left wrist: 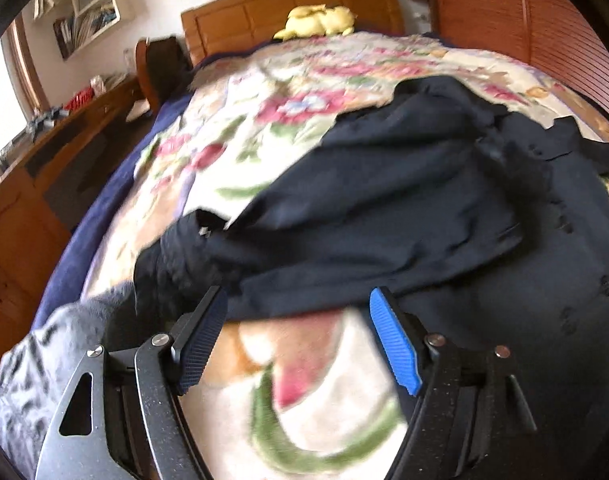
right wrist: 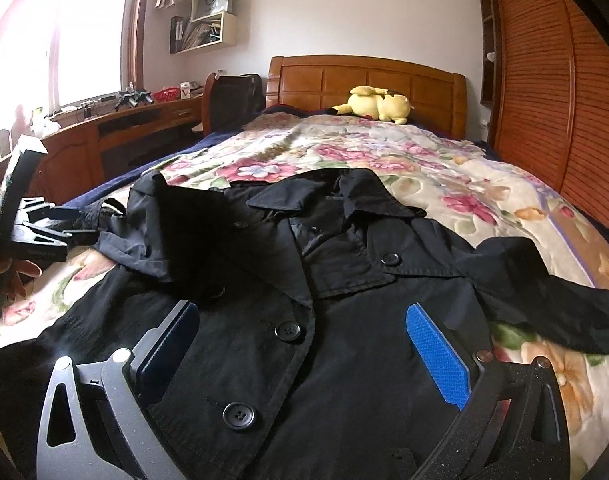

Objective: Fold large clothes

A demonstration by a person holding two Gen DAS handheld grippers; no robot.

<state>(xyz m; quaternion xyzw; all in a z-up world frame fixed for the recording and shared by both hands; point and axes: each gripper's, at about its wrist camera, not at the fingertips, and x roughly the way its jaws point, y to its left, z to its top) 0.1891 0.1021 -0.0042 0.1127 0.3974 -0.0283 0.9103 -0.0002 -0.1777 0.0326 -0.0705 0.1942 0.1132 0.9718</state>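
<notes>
Black coat (right wrist: pixel 304 280) is lying front-up across the bed's (right wrist: pixel 484 184) near half, one sleeve already folded in. The left gripper (left wrist: pixel 300 340) is hanging wide and empty beside that sleeve (left wrist: pixel 344 216); the right gripper (right wrist: pixel 304 352) is hovering wide over the buttons. The loose fold is likely sliding open if snagged.

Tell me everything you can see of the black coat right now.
The black coat lies front up on the floral blanket, collar toward the headboard. It looks like thin matte woven cloth, creased, with wide lapels and large black buttons. One sleeve trails out flat over the blanket; the other sleeve is folded in across the chest. The left gripper hangs open at that sleeve's edge and the right gripper open over the front; neither grips it.
</notes>
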